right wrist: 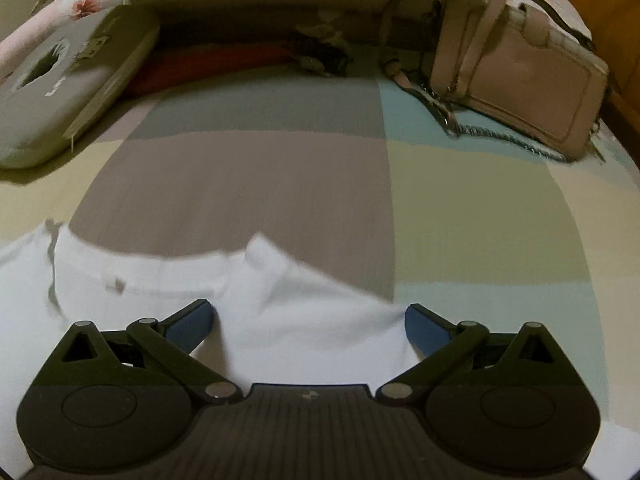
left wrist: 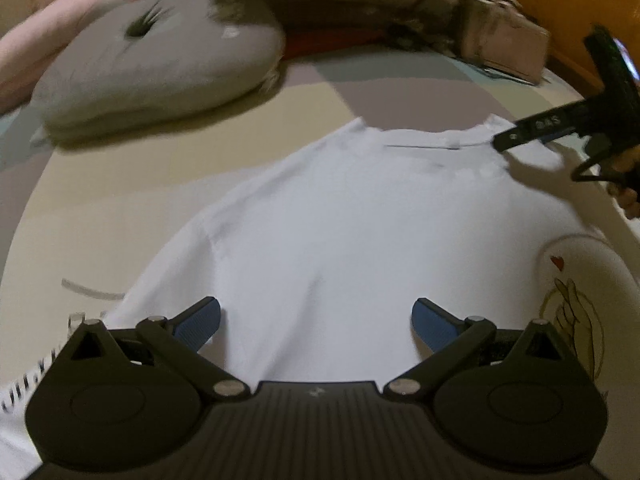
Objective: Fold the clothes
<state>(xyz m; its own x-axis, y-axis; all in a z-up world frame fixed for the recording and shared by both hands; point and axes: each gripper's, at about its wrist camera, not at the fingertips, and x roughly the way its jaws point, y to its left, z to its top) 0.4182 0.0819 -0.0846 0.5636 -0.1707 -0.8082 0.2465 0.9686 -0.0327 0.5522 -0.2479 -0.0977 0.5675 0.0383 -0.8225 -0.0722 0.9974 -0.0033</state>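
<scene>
Where grippers (left wrist: 316, 320) gape: shirt (left wrist: 340, 240) (below).

We see a plain white T-shirt (left wrist: 340, 232) lying on a bedspread (right wrist: 460, 208) printed in large flat blocks: mauve-grey just beyond the T-shirt's collar, pale yellow to either side of that block, light blue and slate grey farther out. At the T-shirt's right edge a folded-over part carries a thin gold line drawing of a hand with a small red heart (left wrist: 557, 262) above it. Beyond the T-shirt, to its left, we see a grey pillow (right wrist: 60, 92) with a dark mark; to its right, a dusty-pink handbag (right wrist: 516, 68). Between them lies a red cloth (right wrist: 208, 64). Both grippers are black with blue pads (left wrist: 200, 324).
</scene>
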